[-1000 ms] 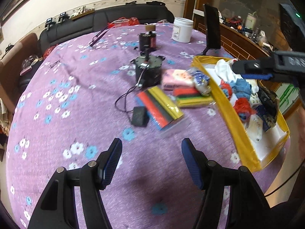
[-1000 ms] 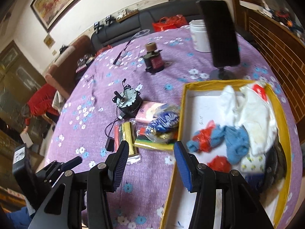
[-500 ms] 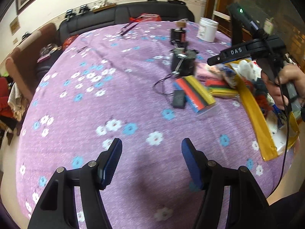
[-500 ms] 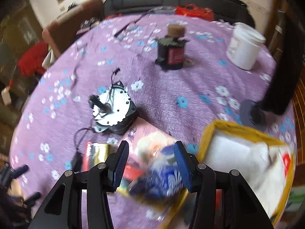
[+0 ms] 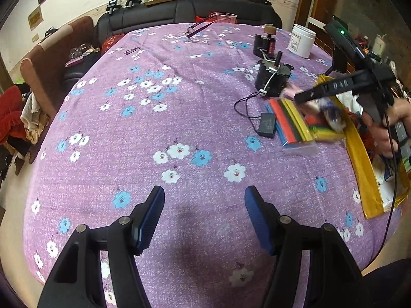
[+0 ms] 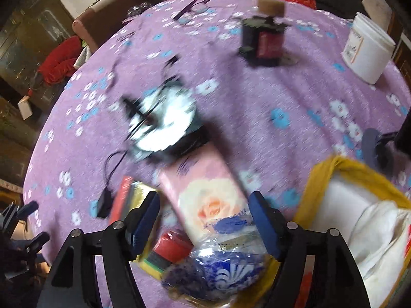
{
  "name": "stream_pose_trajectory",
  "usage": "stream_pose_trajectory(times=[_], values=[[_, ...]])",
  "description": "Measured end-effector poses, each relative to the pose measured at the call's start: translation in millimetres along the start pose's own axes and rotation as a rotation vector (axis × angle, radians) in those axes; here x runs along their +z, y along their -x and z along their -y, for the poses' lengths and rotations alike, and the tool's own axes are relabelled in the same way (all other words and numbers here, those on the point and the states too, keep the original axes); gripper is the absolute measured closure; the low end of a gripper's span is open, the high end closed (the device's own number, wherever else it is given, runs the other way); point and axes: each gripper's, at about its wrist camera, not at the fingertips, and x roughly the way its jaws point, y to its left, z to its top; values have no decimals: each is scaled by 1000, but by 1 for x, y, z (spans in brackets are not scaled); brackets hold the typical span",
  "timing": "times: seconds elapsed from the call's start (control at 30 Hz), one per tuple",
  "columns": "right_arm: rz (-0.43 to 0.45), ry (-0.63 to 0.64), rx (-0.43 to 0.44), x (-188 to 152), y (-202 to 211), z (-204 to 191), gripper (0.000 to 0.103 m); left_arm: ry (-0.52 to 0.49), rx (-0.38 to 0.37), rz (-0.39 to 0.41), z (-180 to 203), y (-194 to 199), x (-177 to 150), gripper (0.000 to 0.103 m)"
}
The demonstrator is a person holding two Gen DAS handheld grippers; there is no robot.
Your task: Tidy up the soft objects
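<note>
My right gripper (image 6: 204, 205) points down over the pile beside the yellow box (image 6: 321, 174). Its jaws are opening. A pink tissue pack with a rose print (image 6: 205, 192) lies between the blue pads without touching them. Just below it sits a blue and white plastic bag (image 6: 226, 269). A white cloth (image 6: 372, 231) fills the box. My left gripper (image 5: 204, 195) hovers open over bare purple tablecloth, with nothing between its fingers. From there the pile of coloured sponge strips (image 5: 290, 120) and the yellow box (image 5: 359, 154) lie far right.
A black motor (image 5: 273, 79) with a wire and a black adapter (image 5: 267, 128) stands behind the pile. A dark bobbin (image 6: 262, 41) and a white jar (image 6: 367, 51) stand further back. A black stand's foot (image 6: 372, 146) is by the box. Sofas ring the table.
My right gripper came down from over the box to the pile and its jaws widened. My left gripper slid left, so the pile now sits further right in its view.
</note>
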Motion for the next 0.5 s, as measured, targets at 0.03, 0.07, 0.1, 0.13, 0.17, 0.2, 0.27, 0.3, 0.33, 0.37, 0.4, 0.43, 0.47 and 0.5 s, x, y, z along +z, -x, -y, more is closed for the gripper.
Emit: stream_pose_trajectory(times=[0.03,0.07,0.1,0.13,0.17,0.2,0.27,0.3,0.33,0.37,0.4,0.43,0.47,0.5], values=[[-14,-1,18,-6,-2,-7,26,-7,-7,1,2,-1,1,39],[-16,9,19,-12,-2,-15,25,-16,-13,2,5,-1,1,39],[-21,20,4,-20,-3,-26,23,-23,-17,2,6,-1,1,39],[-20,23,-1,-25,-3,-33,21,-29,-23,1,8,-2,2,39],[-19,20,0,-30,-2,-39,20,-34,-30,-1,9,-3,2,39],[-14,9,5,-36,-1,-44,20,-37,-36,-3,10,-4,2,39],[-1,-13,37,-46,4,-54,20,-40,-44,-1,10,-5,3,39],[-6,-31,81,-50,6,-57,20,-40,-49,0,9,-5,4,39],[-11,-53,128,-56,7,-62,20,-41,-52,0,9,-6,5,39],[-13,-65,152,-59,8,-67,20,-44,-54,2,8,-5,5,39],[-16,-75,177,-63,9,-71,20,-45,-57,4,8,-5,6,39],[-16,-82,201,-67,11,-76,20,-48,-61,6,8,-5,6,39],[-9,-89,217,-70,15,-78,20,-51,-65,7,8,-5,6,39],[4,-97,228,-73,20,-80,20,-53,-67,8,7,-5,6,39]])
